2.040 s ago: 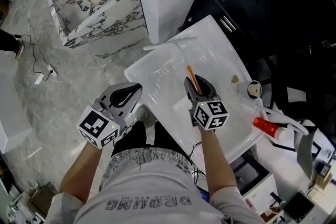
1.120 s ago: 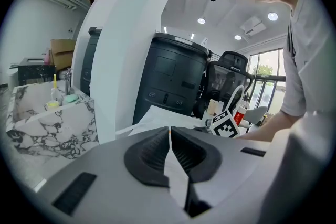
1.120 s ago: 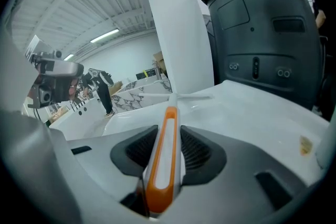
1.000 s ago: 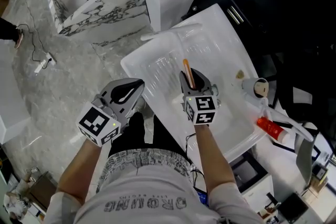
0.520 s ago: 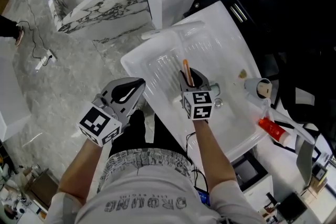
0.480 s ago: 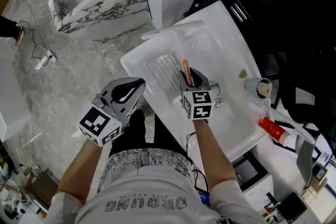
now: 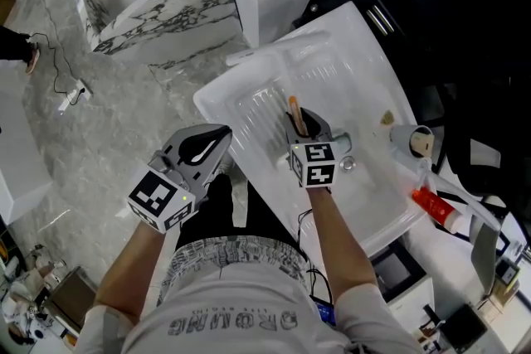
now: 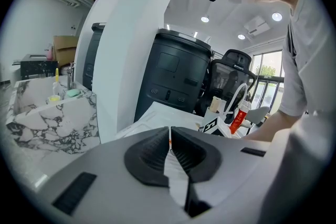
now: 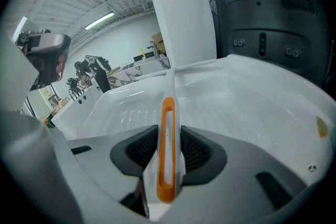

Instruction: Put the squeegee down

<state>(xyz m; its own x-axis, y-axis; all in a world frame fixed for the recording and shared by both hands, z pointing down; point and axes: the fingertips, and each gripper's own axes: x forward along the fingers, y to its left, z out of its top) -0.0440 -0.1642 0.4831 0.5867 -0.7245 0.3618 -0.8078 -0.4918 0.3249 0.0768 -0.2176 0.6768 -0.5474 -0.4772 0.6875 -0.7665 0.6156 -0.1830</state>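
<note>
Right gripper [image 7: 303, 122] clamps the squeegee [image 9: 166, 194] by its orange loop handle, over a white basin [image 7: 373, 70]. Left gripper [image 7: 203, 147], at its 8 o'clock outside the basin, has its jaws pressed together on nothing. From the handle, a white stem runs toward 12 o'clock to a crossbar near the basin's far rim. Farther off at 11 o'clock stands a marble-patterned box [image 7: 158, 4].

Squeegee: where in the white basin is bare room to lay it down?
Bare: the ridged basin floor left of the squeegee, and the smooth stretch beyond it toward the far rim. Crowded: right side, with the drain, a white cylinder and a red tube.
</note>
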